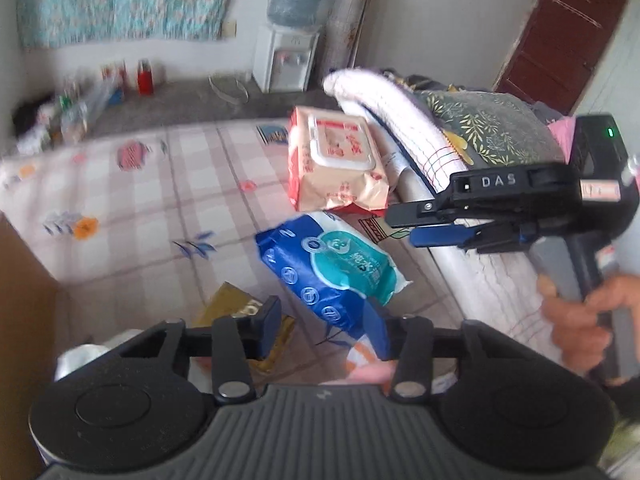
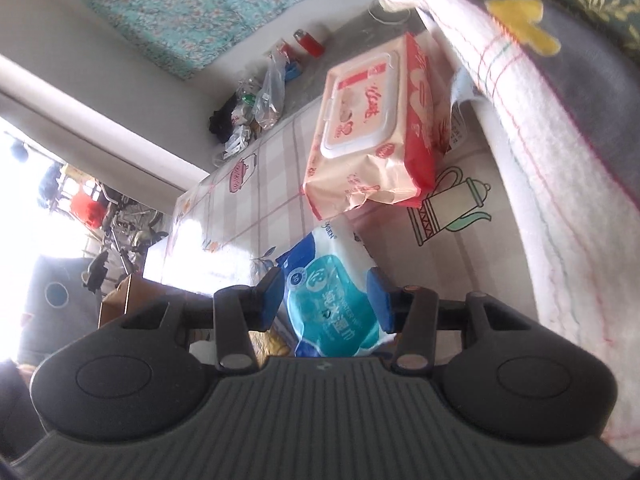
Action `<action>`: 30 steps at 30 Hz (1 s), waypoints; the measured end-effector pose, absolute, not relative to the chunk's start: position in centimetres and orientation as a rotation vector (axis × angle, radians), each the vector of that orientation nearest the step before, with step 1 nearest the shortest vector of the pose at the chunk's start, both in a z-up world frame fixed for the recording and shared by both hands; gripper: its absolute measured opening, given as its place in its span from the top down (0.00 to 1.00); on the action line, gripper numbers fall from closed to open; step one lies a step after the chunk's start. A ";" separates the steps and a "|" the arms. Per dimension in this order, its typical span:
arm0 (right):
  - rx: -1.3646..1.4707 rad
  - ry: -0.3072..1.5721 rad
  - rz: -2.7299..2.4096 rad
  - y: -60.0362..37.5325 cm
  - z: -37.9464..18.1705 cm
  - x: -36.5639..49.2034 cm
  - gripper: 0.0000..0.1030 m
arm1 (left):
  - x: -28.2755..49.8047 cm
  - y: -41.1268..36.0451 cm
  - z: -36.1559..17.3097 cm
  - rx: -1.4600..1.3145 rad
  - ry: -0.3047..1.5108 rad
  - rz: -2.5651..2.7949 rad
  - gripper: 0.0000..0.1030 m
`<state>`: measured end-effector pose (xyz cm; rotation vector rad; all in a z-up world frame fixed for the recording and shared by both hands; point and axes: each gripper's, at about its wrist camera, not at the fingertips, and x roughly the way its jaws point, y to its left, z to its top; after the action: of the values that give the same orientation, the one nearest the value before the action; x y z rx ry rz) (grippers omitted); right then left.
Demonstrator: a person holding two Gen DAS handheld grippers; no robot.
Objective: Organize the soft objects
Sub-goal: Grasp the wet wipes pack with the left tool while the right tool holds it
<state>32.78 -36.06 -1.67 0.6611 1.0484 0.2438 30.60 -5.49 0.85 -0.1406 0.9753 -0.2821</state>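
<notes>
A blue and teal pack of wet wipes lies tilted on the checked tablecloth. My left gripper is open just short of it. Its right finger is at the pack's near corner and its left finger stands clear. My right gripper comes in from the right, held by a hand, with its tips above and beside the pack, apart from it. In the right wrist view the blue pack shows between the spread fingers of the right gripper. A pink and red wipes pack lies behind.
Folded towels and a dark leafy cushion are piled along the right side. A gold packet lies near my left finger, by a brown cardboard wall. Bottles and bags clutter the far counter, beside a water dispenser.
</notes>
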 end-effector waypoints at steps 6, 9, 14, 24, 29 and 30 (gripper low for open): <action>0.737 1.106 0.232 -36.1 -5.4 35.8 0.56 | 36.1 -5.3 -2.8 -0.328 1.121 -0.281 0.56; 0.774 1.137 0.238 -36.1 -7.2 36.8 0.56 | 37.8 -5.2 -4.3 -0.370 1.181 -0.243 0.57; 0.811 1.154 0.264 -36.0 -8.8 36.9 0.58 | 39.0 -5.0 -5.8 -0.443 1.228 -0.244 0.57; 0.829 1.162 0.293 -35.2 -9.0 35.8 0.64 | 38.6 -6.4 -5.1 -0.393 1.183 -0.232 0.57; 0.825 1.126 0.299 -35.0 -7.0 34.9 0.65 | 37.3 -7.4 -3.2 -0.363 1.135 -0.259 0.57; 0.826 1.118 0.296 -35.0 -6.5 34.7 0.65 | 37.0 -7.5 -2.8 -0.361 1.127 -0.265 0.57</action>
<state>34.67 -35.05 -6.51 0.8259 1.1179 0.2963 37.00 -7.48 -2.81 -0.3613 1.1272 -0.2653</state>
